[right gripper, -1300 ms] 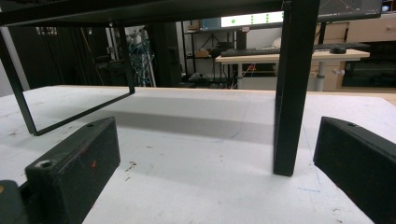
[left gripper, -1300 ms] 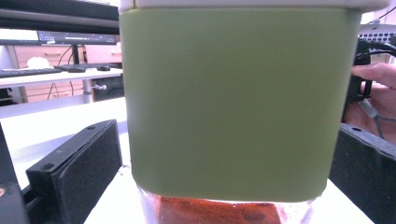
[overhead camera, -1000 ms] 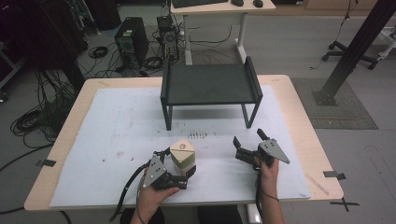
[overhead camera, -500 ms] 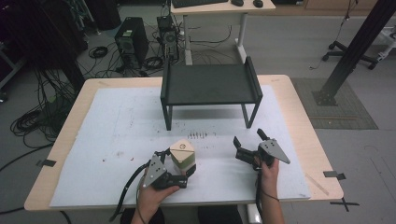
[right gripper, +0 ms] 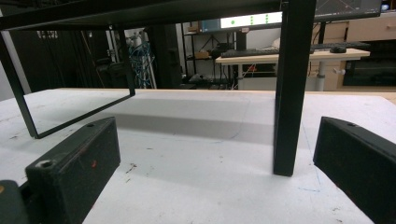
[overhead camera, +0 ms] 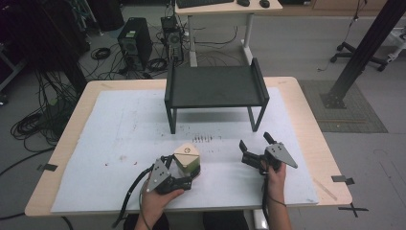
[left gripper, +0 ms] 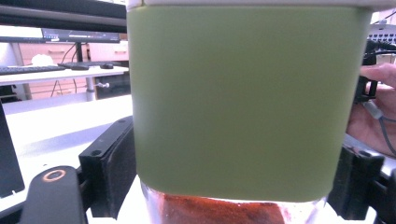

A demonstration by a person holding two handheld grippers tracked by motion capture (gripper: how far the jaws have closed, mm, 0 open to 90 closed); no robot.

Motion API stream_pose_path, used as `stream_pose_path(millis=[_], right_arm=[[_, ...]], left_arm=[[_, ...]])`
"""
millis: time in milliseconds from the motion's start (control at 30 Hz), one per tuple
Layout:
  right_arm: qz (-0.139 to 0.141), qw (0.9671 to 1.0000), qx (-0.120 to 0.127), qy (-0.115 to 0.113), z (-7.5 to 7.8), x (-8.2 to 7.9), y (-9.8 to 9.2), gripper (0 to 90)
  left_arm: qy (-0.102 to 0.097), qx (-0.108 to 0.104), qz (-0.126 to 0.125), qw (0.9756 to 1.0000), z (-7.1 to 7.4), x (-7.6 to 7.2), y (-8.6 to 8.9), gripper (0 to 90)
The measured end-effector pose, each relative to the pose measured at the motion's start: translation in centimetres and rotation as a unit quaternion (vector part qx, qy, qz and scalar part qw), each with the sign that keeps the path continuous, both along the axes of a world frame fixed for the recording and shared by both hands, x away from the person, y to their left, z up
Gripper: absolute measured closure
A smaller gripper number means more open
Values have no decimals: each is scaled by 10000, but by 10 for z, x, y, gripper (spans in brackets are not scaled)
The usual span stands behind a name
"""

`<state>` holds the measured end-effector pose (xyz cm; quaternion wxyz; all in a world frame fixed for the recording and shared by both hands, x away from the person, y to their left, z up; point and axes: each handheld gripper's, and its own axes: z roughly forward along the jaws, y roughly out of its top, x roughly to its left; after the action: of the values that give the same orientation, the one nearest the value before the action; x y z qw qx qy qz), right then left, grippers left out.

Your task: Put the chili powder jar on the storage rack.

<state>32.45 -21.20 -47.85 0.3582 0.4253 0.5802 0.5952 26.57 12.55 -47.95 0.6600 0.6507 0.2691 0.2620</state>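
A square jar point(overhead camera: 187, 158) with a pale lid and an olive-green band stands on the white mat near the front edge. In the left gripper view the jar point(left gripper: 243, 98) looms close, with red-brown contents behind clear glass at its foot. My left gripper point(overhead camera: 184, 166) has just been closing its jaws with the jar between them, and both black pads point(left gripper: 112, 172) now rest against its sides. To the right my right gripper point(overhead camera: 254, 141) is held open over the mat with nothing between its jaws, facing the black stand.
A black metal shelf stand point(overhead camera: 215, 86) sits at the back middle of the white mat point(overhead camera: 119, 129); one leg point(right gripper: 289, 93) stands just ahead of the right gripper point(right gripper: 217, 163). Beyond the table are a desk, computers and cables on the floor.
The left gripper's jaws have drawn in against the jar's sides. Neither hand has shifted, and the jar stands where it was.
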Motion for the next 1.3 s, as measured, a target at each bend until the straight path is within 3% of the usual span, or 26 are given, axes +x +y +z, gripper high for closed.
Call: stream_pose_path(millis=[733,1300], right_arm=[[-6,10000,16,-5,0,0,0,2],[7,10000,10,10,0,0,0,2]], left_arm=[[-59,60,27,10000,0,-2,-1,277],[-14,69,29,10000,0,-2,-1,286]])
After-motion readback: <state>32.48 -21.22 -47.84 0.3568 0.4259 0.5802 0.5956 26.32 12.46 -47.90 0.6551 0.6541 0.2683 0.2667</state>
